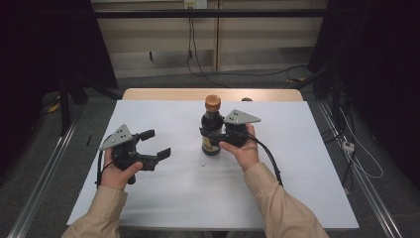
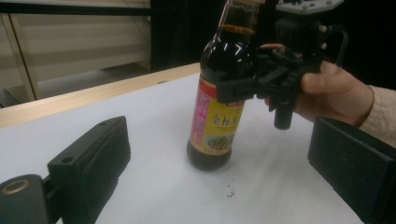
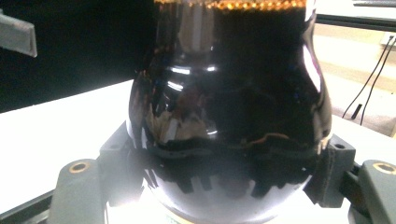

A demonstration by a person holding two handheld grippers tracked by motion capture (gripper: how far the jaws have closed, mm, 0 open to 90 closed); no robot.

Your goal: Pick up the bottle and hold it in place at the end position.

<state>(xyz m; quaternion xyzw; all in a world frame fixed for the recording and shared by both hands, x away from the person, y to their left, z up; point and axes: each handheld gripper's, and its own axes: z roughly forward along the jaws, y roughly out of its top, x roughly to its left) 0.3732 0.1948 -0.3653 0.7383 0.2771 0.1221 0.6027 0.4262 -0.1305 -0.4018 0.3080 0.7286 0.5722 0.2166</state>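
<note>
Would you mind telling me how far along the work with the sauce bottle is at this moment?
Done: the right gripper is clamped round the bottle, which stands upright on the white table. In hand: that hold. Left: the orange cap is on, and the left gripper is open, apart from the bottle.

In the right gripper view, the dark bottle point(image 3: 229, 107) runs past the top and bottom edges, its cap and base cut off. The left gripper view crops the cap too. From above, the right gripper point(image 1: 214, 137) hides part of the bottle's label.
</note>
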